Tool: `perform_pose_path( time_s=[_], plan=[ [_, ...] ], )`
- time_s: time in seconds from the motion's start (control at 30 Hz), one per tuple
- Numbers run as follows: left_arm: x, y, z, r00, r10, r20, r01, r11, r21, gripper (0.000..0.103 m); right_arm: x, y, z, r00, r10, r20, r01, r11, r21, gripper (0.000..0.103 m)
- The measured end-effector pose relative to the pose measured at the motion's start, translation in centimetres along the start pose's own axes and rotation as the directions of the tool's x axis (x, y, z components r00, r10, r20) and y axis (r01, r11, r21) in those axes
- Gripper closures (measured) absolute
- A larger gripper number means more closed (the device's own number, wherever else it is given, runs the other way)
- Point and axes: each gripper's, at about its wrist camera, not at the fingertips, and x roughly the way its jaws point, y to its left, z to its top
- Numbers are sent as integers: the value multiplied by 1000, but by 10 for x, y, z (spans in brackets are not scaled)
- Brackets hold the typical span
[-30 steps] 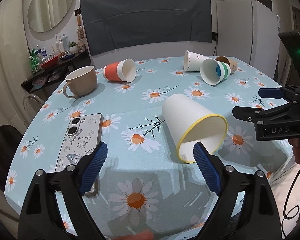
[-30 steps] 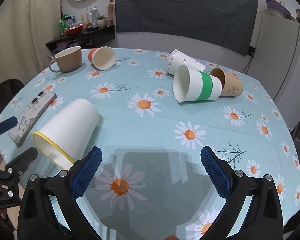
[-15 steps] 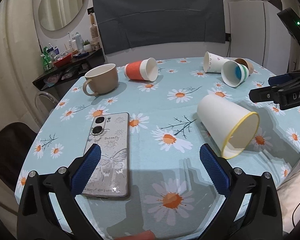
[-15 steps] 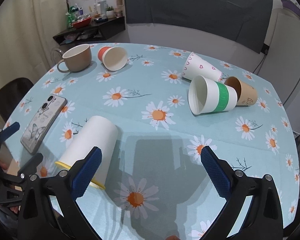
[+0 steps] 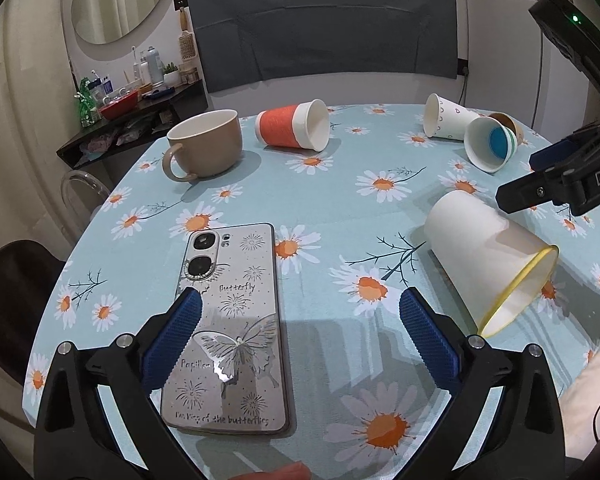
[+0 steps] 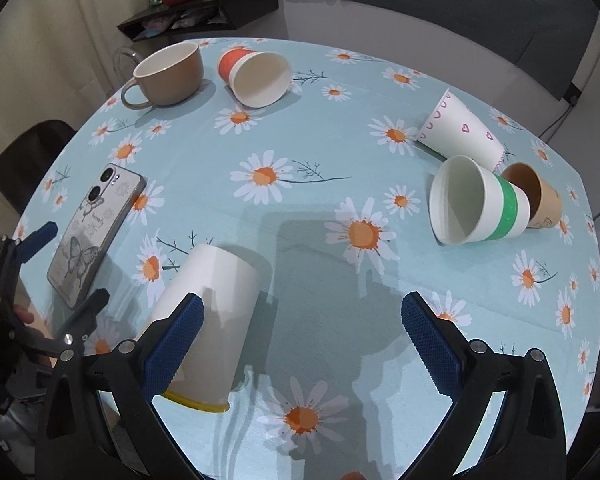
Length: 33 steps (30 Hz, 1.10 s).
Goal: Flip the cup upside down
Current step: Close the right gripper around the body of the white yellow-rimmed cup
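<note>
A white paper cup with a yellow rim (image 5: 488, 252) lies on its side near the table's front edge, its mouth toward me; it also shows in the right wrist view (image 6: 212, 320). My left gripper (image 5: 296, 332) is open and empty above a phone, left of the cup. My right gripper (image 6: 300, 336) is open and empty above the table, its left finger (image 6: 172, 340) overlapping the cup in view. The right gripper also shows in the left wrist view (image 5: 556, 176), above the cup.
A phone (image 5: 232, 320) lies face down at front left. A brown mug (image 5: 204, 144) stands upright. An orange cup (image 5: 292, 124), a heart-print cup (image 6: 460, 128), a green-banded cup (image 6: 476, 208) and a brown cup (image 6: 536, 196) lie on their sides on the daisy tablecloth (image 6: 308, 152).
My left gripper has moved left, from over the yellow-rimmed cup to over the phone. My right gripper has risen and shifted toward the cup. The cups have not moved.
</note>
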Motion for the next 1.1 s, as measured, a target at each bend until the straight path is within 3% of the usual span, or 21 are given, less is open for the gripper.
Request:
perform_pose_path(
  time_s=[0.1, 0.2, 0.37, 0.5, 0.63, 0.67, 0.73, 0.8, 1.0, 1.1],
  plan=[
    [8, 3, 3, 1000, -8, -9, 8, 1000, 1, 6, 5, 2, 11, 998, 52, -47, -52, 999, 9, 8],
    [14, 6, 5, 1000, -22, -20, 22, 1000, -7, 6, 18, 0, 19, 978, 157, -134, -151, 987, 56, 8],
    [19, 12, 8, 999, -44, -26, 44, 999, -21, 6, 40, 0, 27, 918, 308, -250, -276, 949, 154, 8],
    [22, 14, 8, 998, -52, -33, 52, 998, -22, 6, 50, 5, 32, 848, 436, -301, -382, 897, 223, 9],
    [27, 16, 5, 997, -62, -45, 61, 998, -20, 6, 59, 9, 36, 798, 503, -332, -428, 861, 274, 10],
    [28, 16, 4, 997, -61, -50, 60, 998, -19, 6, 61, 9, 37, 790, 512, -337, -432, 855, 286, 12],
    [30, 18, 1, 996, -60, -62, 59, 998, -20, 6, 66, 10, 38, 778, 513, -363, -427, 855, 294, 41],
    [29, 21, -1, 995, -66, -70, 64, 997, -31, 6, 69, 11, 39, 761, 533, -371, -444, 844, 301, 48],
    [25, 24, -5, 992, -96, -79, 92, 994, -58, 6, 68, 8, 45, 785, 525, -329, -450, 848, 281, 48],
    [26, 22, -3, 990, -116, -85, 110, 992, -69, 6, 60, 2, 49, 810, 516, -277, -451, 852, 267, 48]
  ],
)
